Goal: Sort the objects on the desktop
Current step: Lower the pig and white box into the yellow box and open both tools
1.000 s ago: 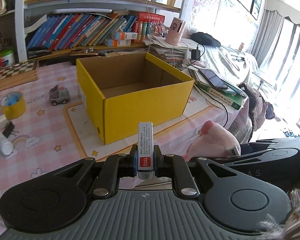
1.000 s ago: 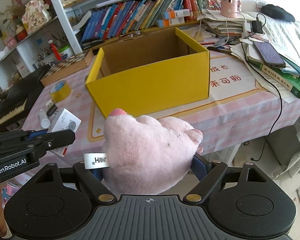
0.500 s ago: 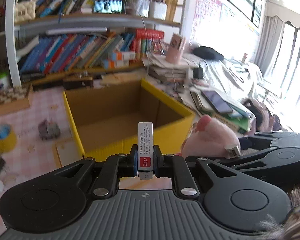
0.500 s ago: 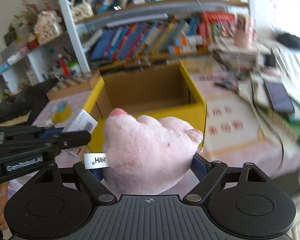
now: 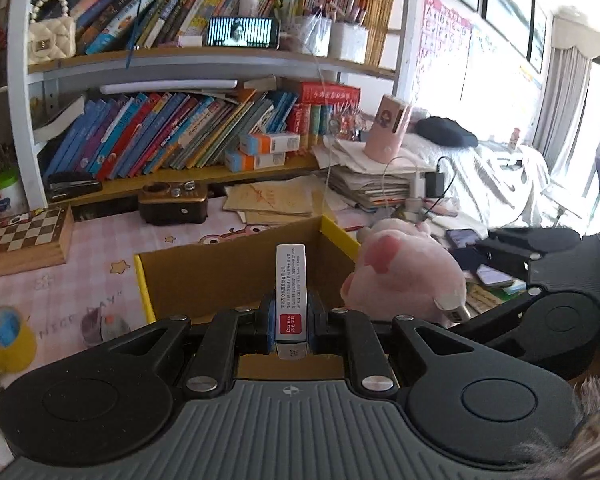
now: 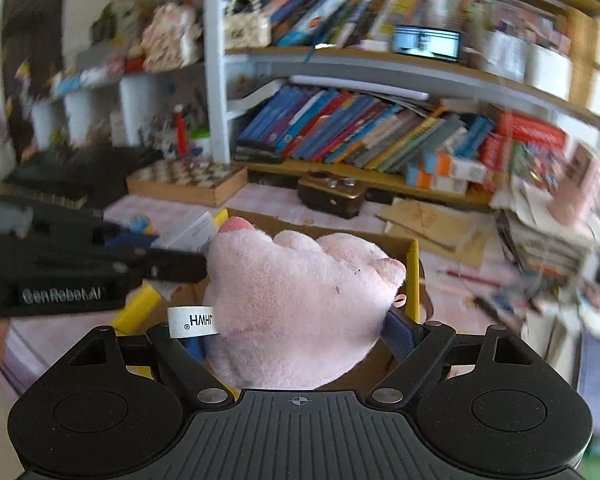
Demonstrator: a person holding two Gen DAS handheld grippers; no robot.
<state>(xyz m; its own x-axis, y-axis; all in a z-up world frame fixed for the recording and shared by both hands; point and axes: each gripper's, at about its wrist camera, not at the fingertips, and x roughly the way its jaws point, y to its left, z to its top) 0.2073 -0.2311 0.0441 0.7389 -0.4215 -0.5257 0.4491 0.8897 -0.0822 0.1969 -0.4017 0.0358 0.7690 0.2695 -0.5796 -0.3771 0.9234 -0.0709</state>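
My left gripper [image 5: 290, 326] is shut on a small white box with a red label [image 5: 291, 292] and holds it over the open yellow cardboard box [image 5: 142, 284]. My right gripper [image 6: 296, 332] is shut on a pink plush toy [image 6: 296, 300], also over the box [image 6: 412, 276]. The plush [image 5: 404, 276] shows at the right in the left wrist view, above the box's right wall. The left gripper's body [image 6: 60, 280] and its white box [image 6: 188, 230] show at the left in the right wrist view.
A yellow tape roll [image 5: 6, 340] and a toy car [image 5: 104, 326] lie left of the box. A chessboard box [image 5: 24, 236] and a brown radio [image 5: 174, 202] sit at the back. Stacked papers [image 5: 376, 184] and phones [image 5: 466, 236] lie at the right. Bookshelves stand behind.
Both grippers have moved forward and up with their loads, from in front of the yellow box to over its opening. The right wrist view is now motion-blurred.
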